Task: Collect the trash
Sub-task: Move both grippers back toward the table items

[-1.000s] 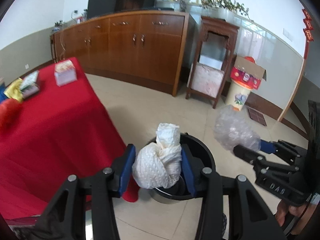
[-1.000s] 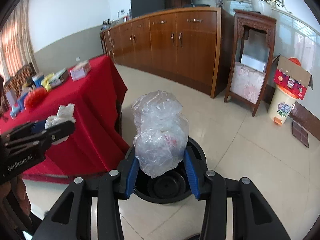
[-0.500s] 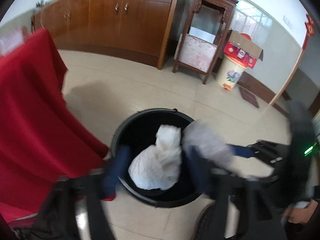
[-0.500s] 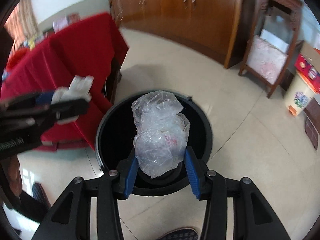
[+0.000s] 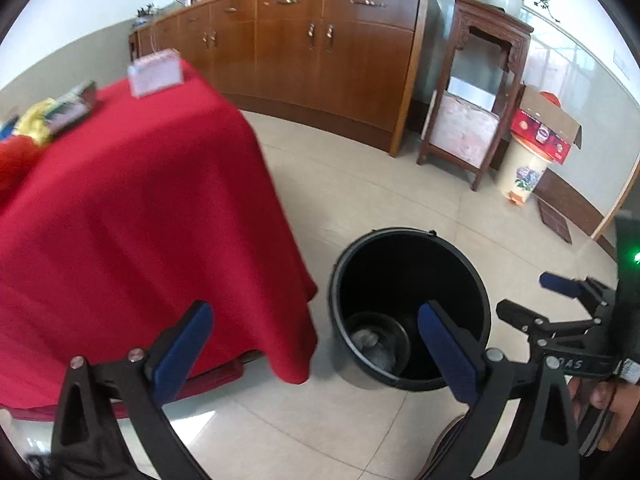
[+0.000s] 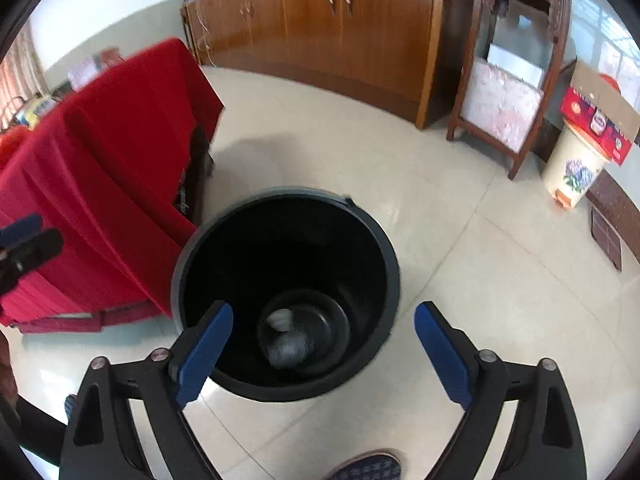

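Both my grippers hang over the black bin [image 6: 286, 296] on the tiled floor [image 6: 480, 272]; my left gripper [image 5: 316, 344] has just been opening and now stands wide with nothing between its blue pads [image 5: 182, 350]; my right gripper [image 6: 324, 344] has likewise just been opening, wide and empty, with the bin's mouth directly below and ahead of it. The trash [image 6: 286, 340] now lies at the bottom of the bin, a pale crumpled heap well below both sets of jaws and touching neither; from the left wrist view it shows as a greyish wad [image 5: 372, 344] in the bin's base, though blur keeps me from telling the pieces apart. I judge this stuff light and soft, easily crushed and not fragile; thin film would likely be slippery and spring back, so a pinch across a bunched middle would serve better than an edge. The red tablecloth [image 5: 132, 216] drapes just beside the bin, and small items [image 5: 60, 112] sit on the table's far side; whether any of them is trash I cannot tell.
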Available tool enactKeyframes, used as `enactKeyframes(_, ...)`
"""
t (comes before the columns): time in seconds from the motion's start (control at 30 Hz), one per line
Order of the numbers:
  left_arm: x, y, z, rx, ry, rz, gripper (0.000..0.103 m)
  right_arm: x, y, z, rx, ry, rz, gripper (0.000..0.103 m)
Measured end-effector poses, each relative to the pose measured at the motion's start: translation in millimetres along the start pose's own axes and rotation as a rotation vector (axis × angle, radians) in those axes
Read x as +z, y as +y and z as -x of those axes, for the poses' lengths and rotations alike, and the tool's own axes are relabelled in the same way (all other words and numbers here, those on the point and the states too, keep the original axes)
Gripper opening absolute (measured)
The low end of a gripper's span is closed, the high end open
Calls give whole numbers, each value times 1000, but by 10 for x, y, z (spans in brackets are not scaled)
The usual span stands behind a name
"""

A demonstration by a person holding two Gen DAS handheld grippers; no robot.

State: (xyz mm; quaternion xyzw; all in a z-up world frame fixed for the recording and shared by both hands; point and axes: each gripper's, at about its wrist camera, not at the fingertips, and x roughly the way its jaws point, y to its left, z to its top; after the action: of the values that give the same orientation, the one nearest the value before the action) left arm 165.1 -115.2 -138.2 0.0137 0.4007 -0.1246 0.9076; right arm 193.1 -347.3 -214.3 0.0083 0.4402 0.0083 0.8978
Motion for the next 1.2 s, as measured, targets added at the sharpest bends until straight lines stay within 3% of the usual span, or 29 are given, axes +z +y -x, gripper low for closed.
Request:
enactKeyframes(0.1,-9,72,190,62,-15,-2,103,79,195,200,12,-51,30,101)
enactKeyframes(0.4,33,230,531,98,-65,46,103,65,597,591,39,-142,-8,103)
enactKeyframes(0.8,-37,635,1041,167,-154,114,103,96,1283,1064,102,-254,39,103)
enactKeyframes(1.0,-131,1031,1308,195,-204,186,103,139,1555,1099,153,-252,40,103)
enactKeyframes(1.1,-204,1243,1428,264,-241,235,103,167,1744,1136,164,-266,60,103)
enactKeyframes(1.2,-258,1487,1466,263,-242,287,103,198,1936,1172,189,-287,83,103)
